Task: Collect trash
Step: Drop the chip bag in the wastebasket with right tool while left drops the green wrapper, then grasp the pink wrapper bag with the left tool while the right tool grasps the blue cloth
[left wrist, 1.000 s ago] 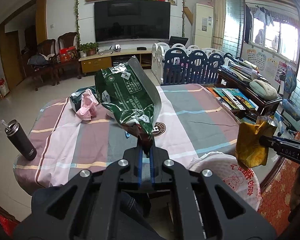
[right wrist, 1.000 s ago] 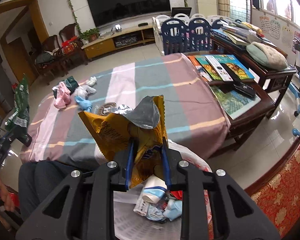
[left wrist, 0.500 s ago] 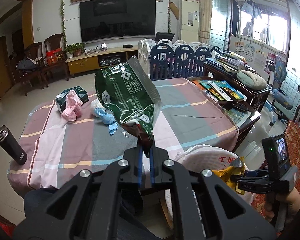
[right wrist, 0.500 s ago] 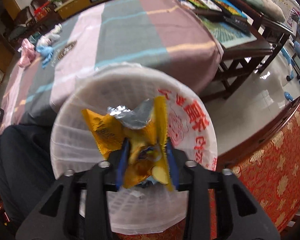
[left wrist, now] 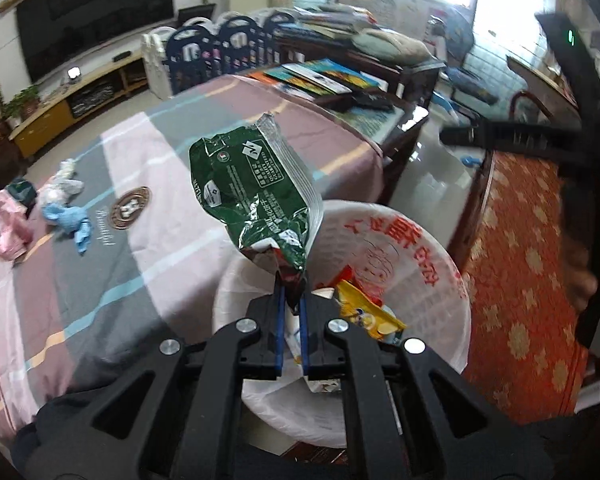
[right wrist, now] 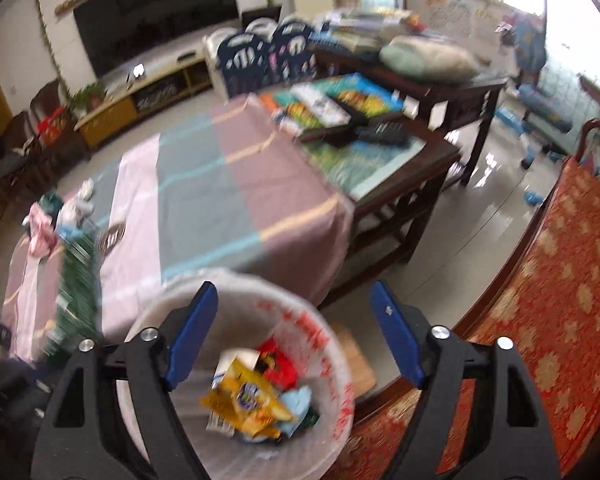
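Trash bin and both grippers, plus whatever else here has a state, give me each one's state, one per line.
Trash bin: lined with a white bag, partly full.
Yellow snack wrapper: lying loose in the bin.
Green snack bag: opened, pinched upright above the bin.
Left gripper: shut on the green bag.
Right gripper: jaws just opened, nothing between them.

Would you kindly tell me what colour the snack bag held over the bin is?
Dark green with a silver lining, the snack bag shows best in the left wrist view.
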